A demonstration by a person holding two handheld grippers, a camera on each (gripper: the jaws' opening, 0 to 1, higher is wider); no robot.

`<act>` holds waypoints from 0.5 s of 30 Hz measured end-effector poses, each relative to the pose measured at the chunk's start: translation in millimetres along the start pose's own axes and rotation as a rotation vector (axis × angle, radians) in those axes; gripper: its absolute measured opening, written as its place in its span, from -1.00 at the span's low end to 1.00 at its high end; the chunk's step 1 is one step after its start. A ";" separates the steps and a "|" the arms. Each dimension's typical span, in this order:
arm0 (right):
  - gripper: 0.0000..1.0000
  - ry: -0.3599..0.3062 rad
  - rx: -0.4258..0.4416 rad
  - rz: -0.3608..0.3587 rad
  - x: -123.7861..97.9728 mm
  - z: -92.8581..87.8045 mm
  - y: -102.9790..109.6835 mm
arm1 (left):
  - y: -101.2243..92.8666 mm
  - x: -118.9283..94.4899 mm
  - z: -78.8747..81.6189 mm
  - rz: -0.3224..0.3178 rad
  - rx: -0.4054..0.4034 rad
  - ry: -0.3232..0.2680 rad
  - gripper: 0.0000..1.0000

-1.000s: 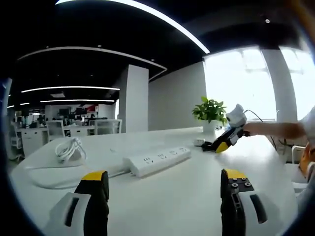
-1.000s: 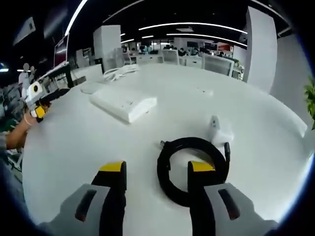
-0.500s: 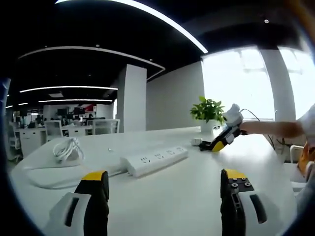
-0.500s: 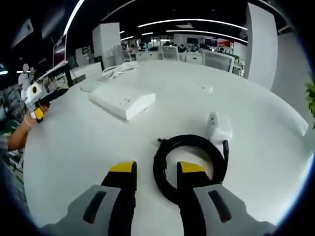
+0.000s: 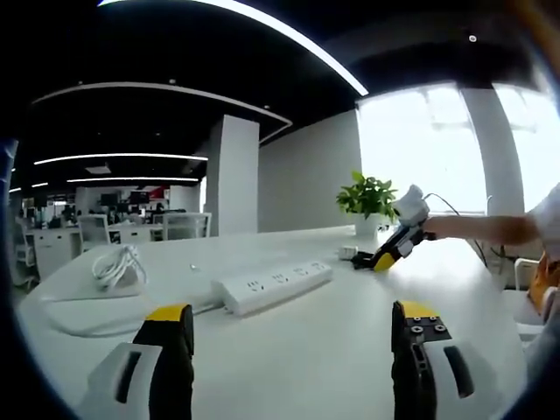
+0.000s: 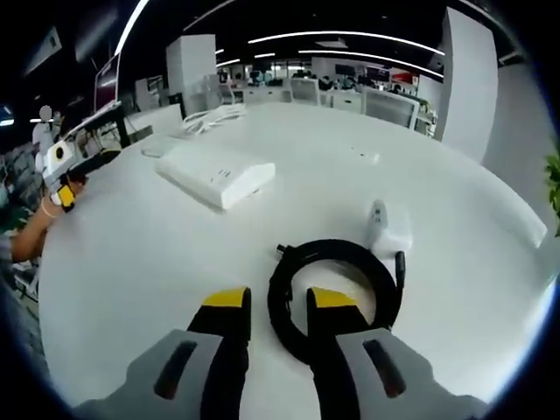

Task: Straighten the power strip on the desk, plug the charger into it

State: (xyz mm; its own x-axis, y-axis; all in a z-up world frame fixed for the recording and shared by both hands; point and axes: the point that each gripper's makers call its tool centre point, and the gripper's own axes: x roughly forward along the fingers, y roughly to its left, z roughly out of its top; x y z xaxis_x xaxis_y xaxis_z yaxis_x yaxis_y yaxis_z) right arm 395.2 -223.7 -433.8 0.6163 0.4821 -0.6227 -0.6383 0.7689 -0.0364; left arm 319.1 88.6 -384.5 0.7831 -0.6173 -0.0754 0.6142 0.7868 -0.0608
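Observation:
The white power strip (image 5: 271, 287) lies at an angle on the white desk (image 5: 332, 350), ahead of my left gripper (image 5: 290, 325), whose jaws stand wide open with nothing between them. In the right gripper view the strip (image 6: 217, 175) sits to the far left. A coil of black charger cable (image 6: 337, 297) lies just in front, joined to the white charger block (image 6: 389, 229). My right gripper (image 6: 278, 302) has its jaws narrowed on either side of the coil's near-left rim, with a small gap still showing. From the left gripper view, the right gripper (image 5: 392, 251) rests low by the plant.
A bundle of white cord (image 5: 121, 262) lies at the strip's far end. A potted plant (image 5: 367, 199) stands at the desk's back edge. A person's forearm (image 5: 490, 229) reaches in from the right. Office desks and chairs (image 6: 350, 101) stand beyond.
My right gripper's jaws have drawn much closer together around the black coil's rim. The left gripper has held still and open.

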 end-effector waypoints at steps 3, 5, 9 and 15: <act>-0.58 0.005 -0.006 -0.003 0.3 0.1 -0.6 | 0.2 -0.1 -0.4 0.001 0.003 0.002 0.90; -0.61 0.007 -0.017 -0.007 0.6 0.1 -0.9 | -1.8 -0.4 0.6 -0.009 -0.009 -0.006 0.91; -0.68 0.007 -0.024 -0.008 1.4 1.4 -1.9 | -1.6 -0.7 1.0 -0.007 -0.006 -0.007 0.91; -0.75 0.012 -0.039 -0.010 3.1 3.3 -3.3 | 0.4 -0.6 2.4 -0.003 -0.011 -0.011 0.91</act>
State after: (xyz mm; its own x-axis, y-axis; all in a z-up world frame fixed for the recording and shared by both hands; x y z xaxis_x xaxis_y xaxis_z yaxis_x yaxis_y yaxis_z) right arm 400.7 -223.4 -433.0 0.6176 0.4693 -0.6311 -0.6497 0.7567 -0.0732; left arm 319.1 89.3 -382.2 0.7826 -0.6192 -0.0646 0.6152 0.7851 -0.0721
